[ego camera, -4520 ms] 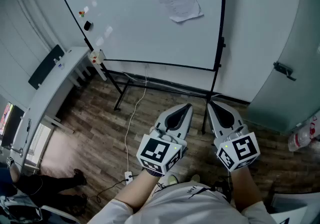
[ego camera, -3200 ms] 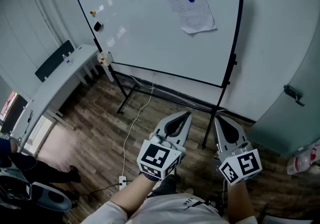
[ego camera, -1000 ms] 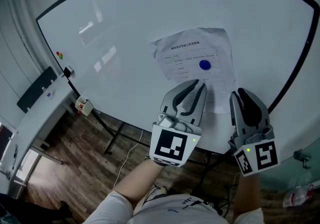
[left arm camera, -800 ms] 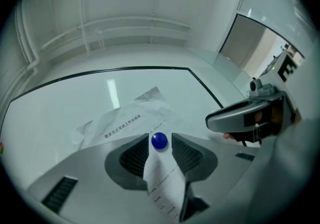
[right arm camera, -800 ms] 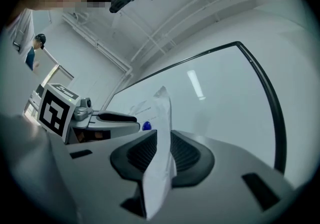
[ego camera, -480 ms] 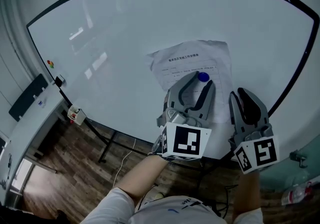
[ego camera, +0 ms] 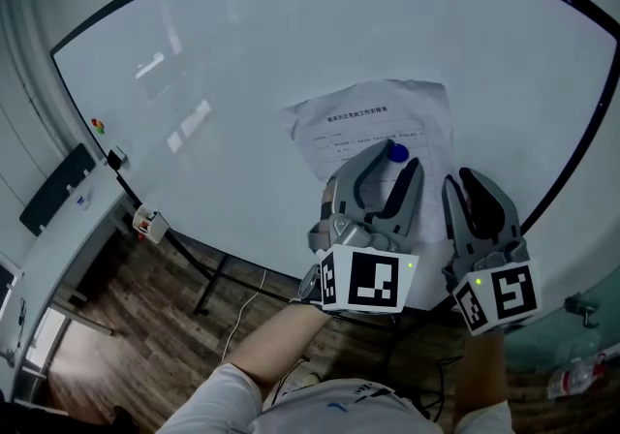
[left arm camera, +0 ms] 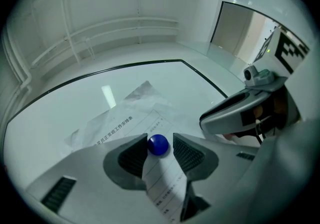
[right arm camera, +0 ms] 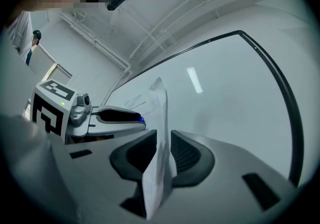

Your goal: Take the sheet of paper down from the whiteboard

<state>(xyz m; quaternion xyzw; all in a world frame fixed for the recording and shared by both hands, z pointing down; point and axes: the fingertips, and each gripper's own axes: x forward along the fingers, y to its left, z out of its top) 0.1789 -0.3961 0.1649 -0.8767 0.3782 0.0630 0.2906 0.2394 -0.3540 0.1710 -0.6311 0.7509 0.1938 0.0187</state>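
Left gripper (ego camera: 399,159): jaws just opened, straddling blue magnet (left arm camera: 158,144), not pinching it.
Right gripper (right arm camera: 163,139): clamped on sheet of paper (ego camera: 373,117).
Remaining: magnet off, sheet down.

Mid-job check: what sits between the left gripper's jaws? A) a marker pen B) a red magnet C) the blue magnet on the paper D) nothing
C: in the left gripper view the blue magnet on the sheet of paper lies between the jaws of the left gripper, which have just been opening and stand apart around it.
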